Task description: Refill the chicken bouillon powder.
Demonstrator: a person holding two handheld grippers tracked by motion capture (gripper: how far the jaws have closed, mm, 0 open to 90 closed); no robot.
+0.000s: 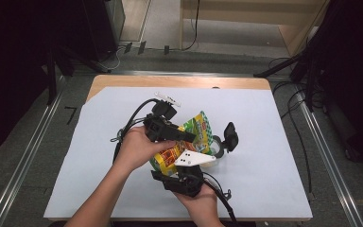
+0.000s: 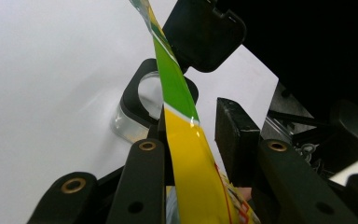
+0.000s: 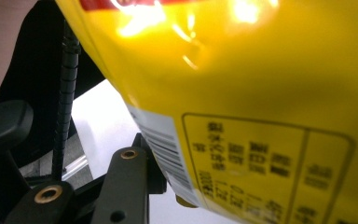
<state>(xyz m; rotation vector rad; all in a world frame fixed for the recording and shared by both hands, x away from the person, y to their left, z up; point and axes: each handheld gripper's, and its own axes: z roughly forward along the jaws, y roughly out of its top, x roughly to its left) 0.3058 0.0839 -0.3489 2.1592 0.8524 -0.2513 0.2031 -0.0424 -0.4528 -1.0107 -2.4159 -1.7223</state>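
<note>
A yellow and green snack bag [image 1: 199,126] is held up over the white sheet between both grippers. My left gripper [image 1: 188,137] reaches in from the left across its upper part. In the left gripper view the bag [image 2: 182,140] runs edge-on between the jaws; it lies against the left pad, and a gap shows before the right pad [image 2: 235,140]. My right gripper [image 1: 182,166] comes from below, shut on the bag's lower end. In the right gripper view the bag's yellow back [image 3: 242,93] presses on one finger [image 3: 126,184]; the other is hidden.
A clear jar [image 1: 216,146] lies on the sheet just right of the bag, with its black lid [image 1: 230,136] beside it. Both appear beyond the left jaws, the jar [image 2: 135,109] and the lid [image 2: 205,32]. White paper [image 1: 264,123] covers the table.
</note>
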